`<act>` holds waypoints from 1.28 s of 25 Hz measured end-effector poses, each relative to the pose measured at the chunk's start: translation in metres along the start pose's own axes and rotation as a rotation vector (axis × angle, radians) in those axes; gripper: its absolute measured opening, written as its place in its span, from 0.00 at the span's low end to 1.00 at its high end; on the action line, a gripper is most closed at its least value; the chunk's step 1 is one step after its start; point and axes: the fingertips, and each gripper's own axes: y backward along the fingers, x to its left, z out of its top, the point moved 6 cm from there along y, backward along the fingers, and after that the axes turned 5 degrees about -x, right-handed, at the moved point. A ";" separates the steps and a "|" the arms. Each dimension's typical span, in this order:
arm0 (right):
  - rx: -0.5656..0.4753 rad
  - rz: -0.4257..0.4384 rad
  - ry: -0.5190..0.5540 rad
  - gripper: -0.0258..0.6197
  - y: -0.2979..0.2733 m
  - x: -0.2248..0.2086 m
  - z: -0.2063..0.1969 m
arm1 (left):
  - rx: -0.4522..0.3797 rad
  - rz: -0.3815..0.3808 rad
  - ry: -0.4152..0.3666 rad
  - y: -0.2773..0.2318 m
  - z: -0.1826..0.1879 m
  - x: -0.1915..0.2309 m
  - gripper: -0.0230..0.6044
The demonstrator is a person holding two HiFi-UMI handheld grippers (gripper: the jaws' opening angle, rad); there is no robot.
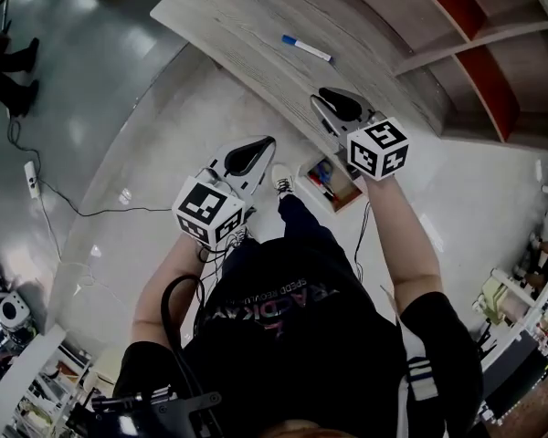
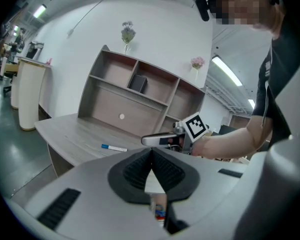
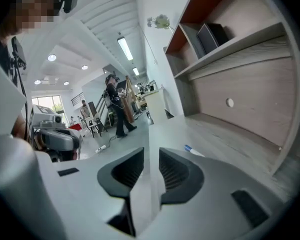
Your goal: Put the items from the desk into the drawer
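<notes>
A white marker with a blue cap (image 1: 306, 48) lies alone on the grey wooden desk (image 1: 219, 26); it also shows in the left gripper view as the marker (image 2: 113, 148) and in the right gripper view as the marker (image 3: 192, 150). My right gripper (image 1: 325, 95) hovers at the desk's near edge, short of the marker; its jaws (image 3: 151, 154) stand a little apart, open, with nothing between them. My left gripper (image 1: 268, 142) hangs lower and further left, off the desk, its pads (image 2: 151, 153) meeting at the tips, shut on nothing. An open drawer (image 1: 345, 199) under the desk holds a few small items.
A shelf unit (image 1: 493, 53) with red-backed compartments stands along the desk's back. The desk's front edge (image 1: 256, 85) runs between the two grippers. A cable and power strip (image 1: 32, 179) lie on the floor at left. People stand far off in the room (image 3: 115, 106).
</notes>
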 end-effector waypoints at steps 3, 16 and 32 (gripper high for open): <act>0.076 -0.009 0.038 0.20 -0.017 -0.029 -0.005 | 0.015 0.011 0.010 -0.005 -0.003 -0.001 0.06; 0.543 0.001 0.363 0.25 -0.101 -0.130 -0.029 | 0.044 0.085 0.056 -0.008 -0.016 0.005 0.06; 0.790 0.074 0.417 0.25 -0.147 -0.154 -0.043 | 0.073 0.136 0.053 -0.002 -0.028 -0.006 0.06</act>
